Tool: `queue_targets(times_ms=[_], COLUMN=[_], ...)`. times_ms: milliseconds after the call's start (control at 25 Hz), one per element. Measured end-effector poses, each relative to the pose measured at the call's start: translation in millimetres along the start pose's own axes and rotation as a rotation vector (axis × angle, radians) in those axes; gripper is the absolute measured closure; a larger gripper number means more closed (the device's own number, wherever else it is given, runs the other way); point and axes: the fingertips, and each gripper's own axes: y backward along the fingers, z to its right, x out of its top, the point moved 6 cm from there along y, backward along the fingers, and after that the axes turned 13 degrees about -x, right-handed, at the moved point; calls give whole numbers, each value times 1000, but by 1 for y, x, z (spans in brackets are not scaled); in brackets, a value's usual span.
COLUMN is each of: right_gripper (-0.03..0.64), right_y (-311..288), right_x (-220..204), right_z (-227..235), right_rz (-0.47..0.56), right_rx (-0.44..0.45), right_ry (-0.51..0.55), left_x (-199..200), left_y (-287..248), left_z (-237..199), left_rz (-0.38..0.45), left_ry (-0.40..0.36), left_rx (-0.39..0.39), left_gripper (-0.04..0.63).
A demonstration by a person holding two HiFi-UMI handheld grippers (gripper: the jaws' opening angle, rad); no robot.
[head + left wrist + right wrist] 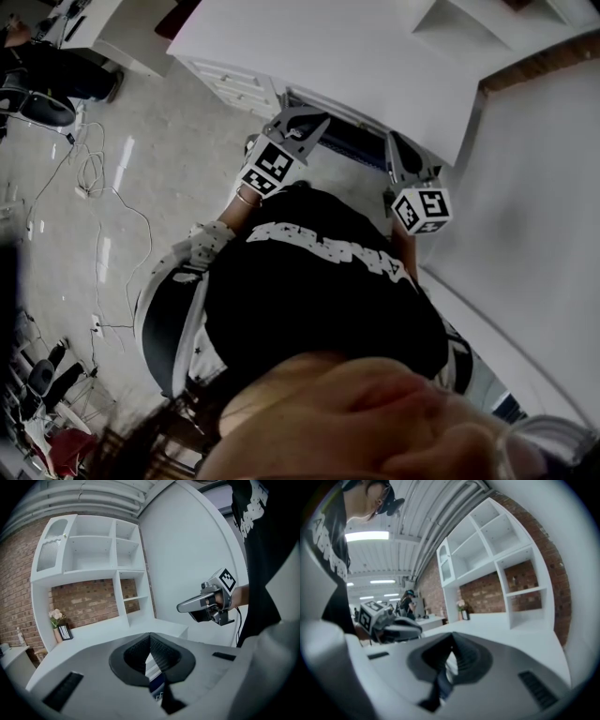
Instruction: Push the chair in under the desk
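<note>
Only a dark strip of the chair (pixel 349 141) shows in the head view. It sits under the front edge of the white surface (pixel 328 47), with the rest hidden beneath. The strip's long axis follows that edge, slanting from upper left to lower right. Which way the seat faces cannot be told.

The left tool (pixel 302 117) reaches toward the strip's left end and the right tool (pixel 397 148) toward its right end; whether either touches it is unclear. Each tool's own view shows its jaws pressed together with nothing between them. Behind the surface stand white shelves (pixel 93 550) against a brick wall (pixel 89 599).
</note>
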Motion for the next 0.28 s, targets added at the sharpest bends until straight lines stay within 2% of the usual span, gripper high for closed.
queue_targets(times_ms=[280], right_gripper=[588], right_y=[-2], right_x=[5], right_z=[-5], right_rz=[1], right_rx=[11], right_ry=[10], left_x=[1], left_y=[7], left_z=[-2], left_rz=[-3], left_ry=[5], left_rx=[18], left_gripper=[560])
